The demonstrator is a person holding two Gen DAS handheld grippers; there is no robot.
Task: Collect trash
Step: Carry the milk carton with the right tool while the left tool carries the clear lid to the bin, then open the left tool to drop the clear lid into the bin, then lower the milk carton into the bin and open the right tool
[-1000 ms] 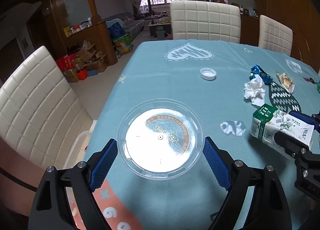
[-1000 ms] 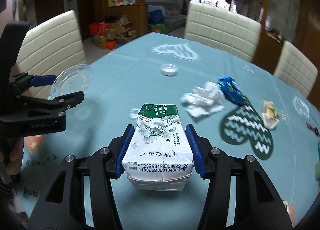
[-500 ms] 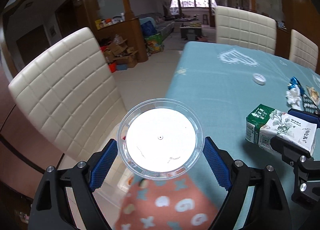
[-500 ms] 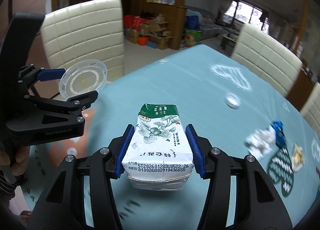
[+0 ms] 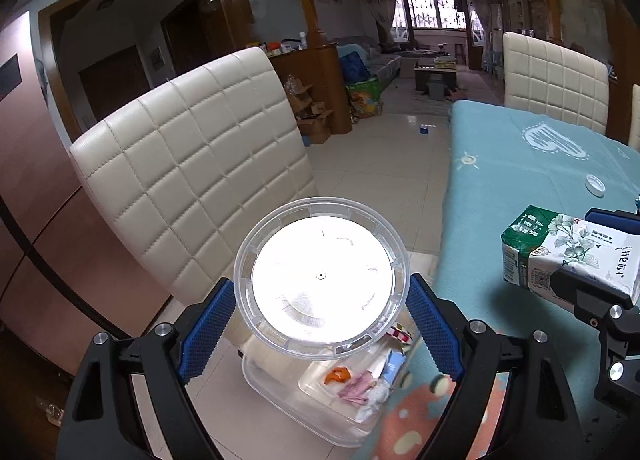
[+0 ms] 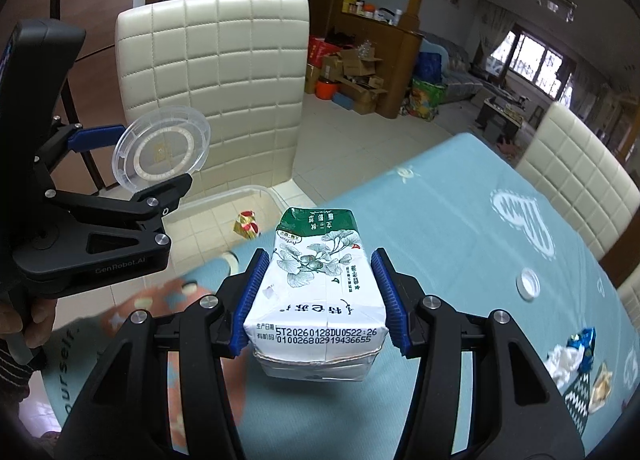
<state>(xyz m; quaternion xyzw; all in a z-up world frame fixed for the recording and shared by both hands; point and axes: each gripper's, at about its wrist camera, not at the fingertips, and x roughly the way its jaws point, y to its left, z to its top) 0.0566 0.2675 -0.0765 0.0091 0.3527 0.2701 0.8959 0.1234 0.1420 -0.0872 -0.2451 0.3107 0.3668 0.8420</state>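
Bin [image 5: 280, 392]: near side hidden behind clear lid [image 5: 322, 286]
Bin contents: wrappers, too small to identify
Tablecloth [image 6: 192, 292] corner: motion-blurred

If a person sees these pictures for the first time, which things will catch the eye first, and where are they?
First comes the round clear plastic lid, clamped in the left claw above a clear bin on the floor beside the table. Next is the green-and-white carton, gripped in the right claw over the edge of the teal tablecloth. Behind both stands a cream quilted chair.
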